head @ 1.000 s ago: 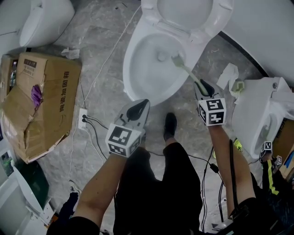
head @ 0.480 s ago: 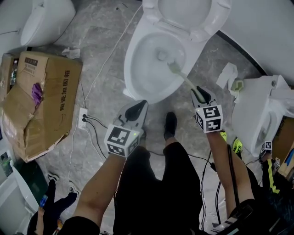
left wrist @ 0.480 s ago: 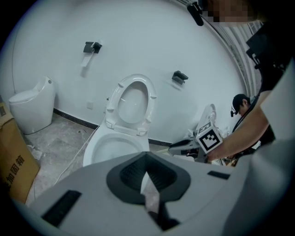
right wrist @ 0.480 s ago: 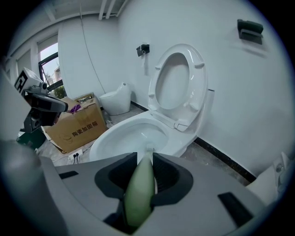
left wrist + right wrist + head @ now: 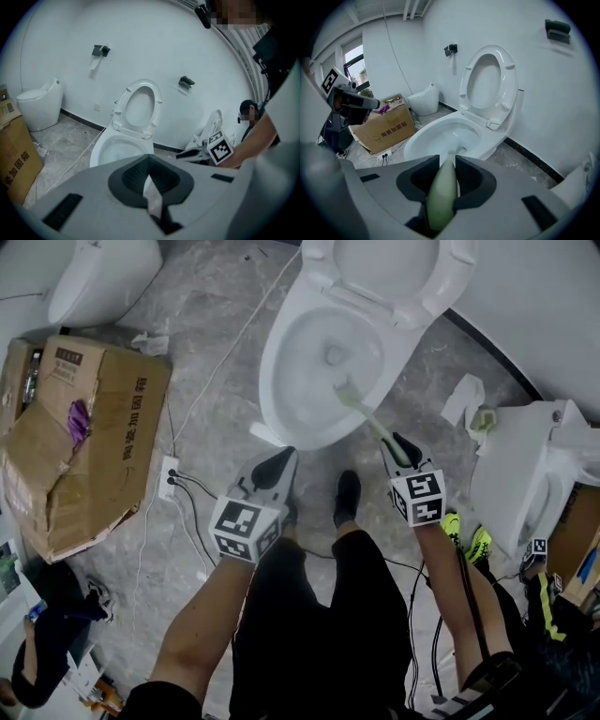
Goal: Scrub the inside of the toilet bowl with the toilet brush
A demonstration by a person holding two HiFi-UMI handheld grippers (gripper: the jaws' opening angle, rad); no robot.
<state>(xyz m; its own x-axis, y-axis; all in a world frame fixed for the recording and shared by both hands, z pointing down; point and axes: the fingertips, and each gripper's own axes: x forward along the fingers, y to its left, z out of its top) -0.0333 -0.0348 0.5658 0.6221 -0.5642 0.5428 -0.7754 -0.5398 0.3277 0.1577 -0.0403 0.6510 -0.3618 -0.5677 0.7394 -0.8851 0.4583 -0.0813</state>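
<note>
Inside the toilet bowl, against its near right wall, the right gripper is clamping the toilet brush by its pale green handle, seemingly light, stiff and best gripped well back, while the left gripper is hovering closed and empty.

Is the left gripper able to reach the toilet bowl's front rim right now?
Probably yes: the left gripper hangs empty just short of the near rim of the toilet bowl, nothing between them.

Closed left claw, clamped right claw
</note>
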